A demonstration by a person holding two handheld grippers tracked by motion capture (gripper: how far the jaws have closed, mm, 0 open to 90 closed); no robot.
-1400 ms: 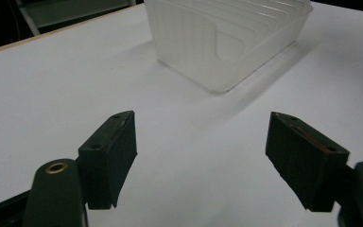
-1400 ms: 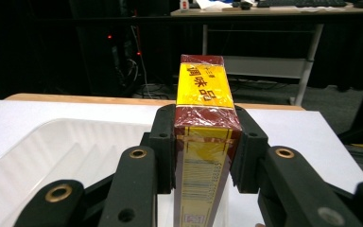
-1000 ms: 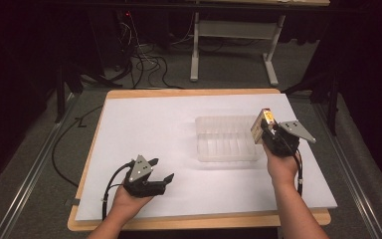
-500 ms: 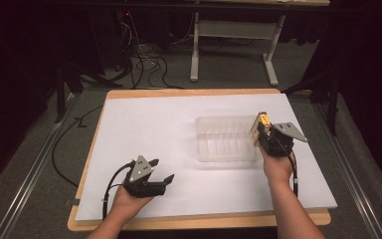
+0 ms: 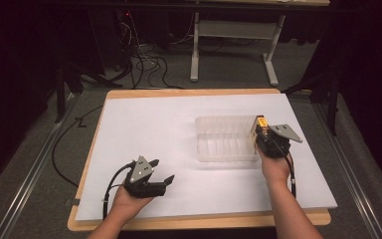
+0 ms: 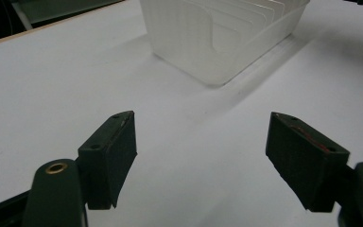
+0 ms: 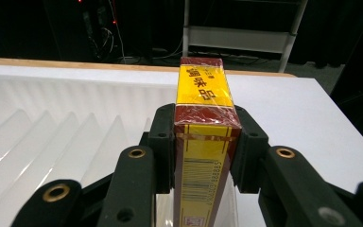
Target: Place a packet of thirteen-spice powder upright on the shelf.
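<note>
Black jaws of the left gripper (image 5: 166, 180) stand wide apart with nothing between them, low at seven o'clock on the white sheet (image 5: 149, 129). Farther off, at three o'clock, the right gripper (image 5: 259, 133) clamps a red-and-yellow box (image 7: 202, 142) upright over the right end of the clear ribbed tray (image 5: 224, 130).

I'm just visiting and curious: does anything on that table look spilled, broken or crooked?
Nothing stands out. The clear slotted tray sits square on the white sheet, and the right gripper holds a red and yellow box upright at its right end.
</note>
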